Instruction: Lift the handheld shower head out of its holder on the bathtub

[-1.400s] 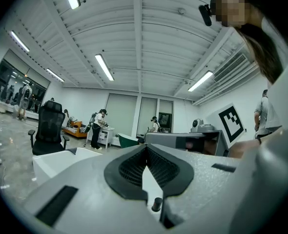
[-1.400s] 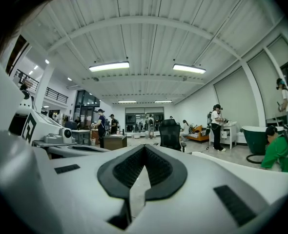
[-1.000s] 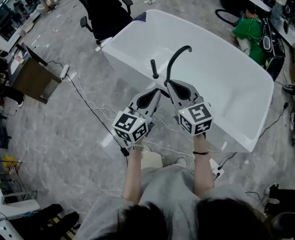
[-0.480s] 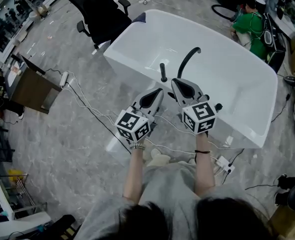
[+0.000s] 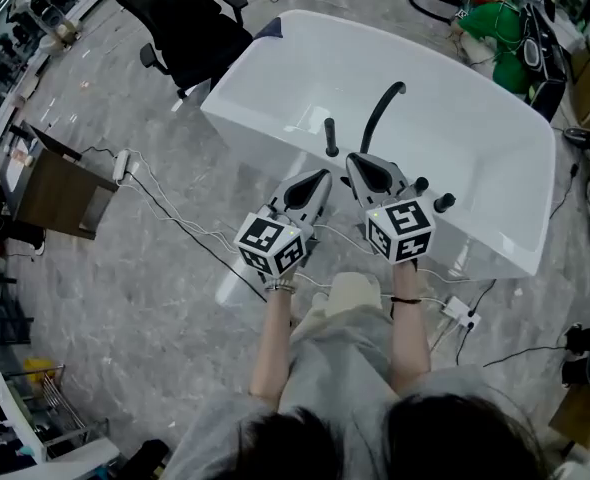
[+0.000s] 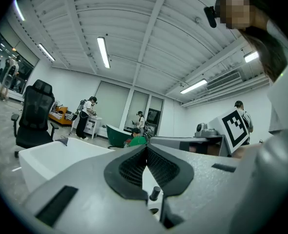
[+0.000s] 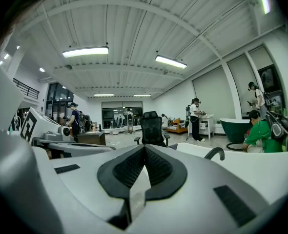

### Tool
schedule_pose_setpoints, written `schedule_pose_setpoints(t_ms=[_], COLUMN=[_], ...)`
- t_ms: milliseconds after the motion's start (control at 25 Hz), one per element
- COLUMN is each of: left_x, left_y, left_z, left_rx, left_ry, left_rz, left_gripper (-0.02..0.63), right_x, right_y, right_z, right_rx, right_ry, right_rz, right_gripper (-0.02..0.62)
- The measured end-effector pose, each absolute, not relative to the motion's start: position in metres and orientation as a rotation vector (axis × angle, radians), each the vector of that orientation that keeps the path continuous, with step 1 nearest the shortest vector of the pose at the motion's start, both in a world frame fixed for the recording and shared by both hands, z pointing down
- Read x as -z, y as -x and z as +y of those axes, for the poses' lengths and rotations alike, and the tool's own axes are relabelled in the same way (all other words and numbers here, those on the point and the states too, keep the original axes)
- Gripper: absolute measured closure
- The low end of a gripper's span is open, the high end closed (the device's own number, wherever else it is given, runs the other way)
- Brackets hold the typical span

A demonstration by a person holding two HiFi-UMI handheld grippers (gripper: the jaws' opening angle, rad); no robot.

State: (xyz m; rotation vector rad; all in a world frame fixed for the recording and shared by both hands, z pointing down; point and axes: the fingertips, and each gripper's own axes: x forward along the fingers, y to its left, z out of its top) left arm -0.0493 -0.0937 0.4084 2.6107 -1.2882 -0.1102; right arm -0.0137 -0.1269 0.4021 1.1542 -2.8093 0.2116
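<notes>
**Two tools shut and empty, shower head in its holder**

Both tools carry nothing. The left tool (image 5: 322,175) has its grey jaws closed tip to tip. Its ribbed black pads meet, leaving only a teardrop slot below the tips. The right tool (image 5: 354,158) stands the same way, fully closed on air.

The handheld shower head (image 5: 330,136) is a slim, matte black stick. It stands upright in its holder (image 5: 331,154) on the near rim of the glossy white bathtub (image 5: 465,138), just left of a tall curved black spout (image 5: 383,108). Both tools lie near it at the rim, the left one's tips just short of the holder, and neither grips it. Two round black knobs (image 5: 443,202) sit on the rim beside the right tool. The floor (image 5: 125,268) is grey and marbled, and a black office chair (image 5: 185,28) stands beyond the tub's far corner.
</notes>
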Motion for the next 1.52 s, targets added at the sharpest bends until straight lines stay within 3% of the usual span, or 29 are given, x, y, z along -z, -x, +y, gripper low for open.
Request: schedule_pose_setpoints(t_ms=[680,1520], left_x=[-0.458,-0.575], left_y=[0.066,0.102], left_z=[-0.173,-0.260], left_rx=[0.069,-0.025], left_ry=[-2.536,-2.319], left_rz=[-1.204,-1.146], left_gripper=[0.601,0.601], right_x=[-0.459,-0.591], right_y=[0.036,0.062], right_z=[-0.207,-0.280], right_rx=[-0.379,-0.660], right_ry=[-1.212,-1.225], right_rz=[-2.719,-2.499], right_gripper=[0.595,0.594])
